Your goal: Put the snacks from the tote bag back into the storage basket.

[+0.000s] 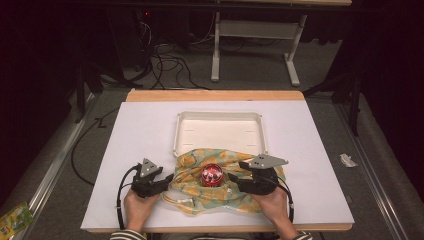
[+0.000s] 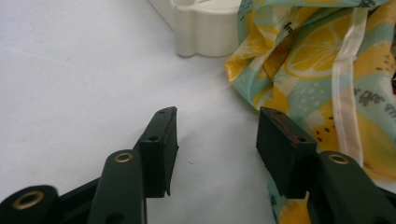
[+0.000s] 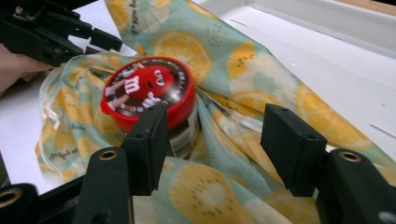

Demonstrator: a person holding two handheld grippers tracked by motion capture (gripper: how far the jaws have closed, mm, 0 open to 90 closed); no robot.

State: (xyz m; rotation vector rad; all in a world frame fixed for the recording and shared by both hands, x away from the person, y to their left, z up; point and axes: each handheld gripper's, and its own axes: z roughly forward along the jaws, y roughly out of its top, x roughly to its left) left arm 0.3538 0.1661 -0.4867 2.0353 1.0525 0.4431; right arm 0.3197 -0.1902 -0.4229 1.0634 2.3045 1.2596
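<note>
One red-lidded jar (image 1: 212,174) stands near the table's front edge, wrapped in one lemon-print cloth (image 1: 192,167) that spills over the near rim of one white tray (image 1: 220,117). Two grippers flank it: left gripper (image 1: 166,180) and right gripper (image 1: 234,179), both with jaws apart, gripping nothing.
</note>
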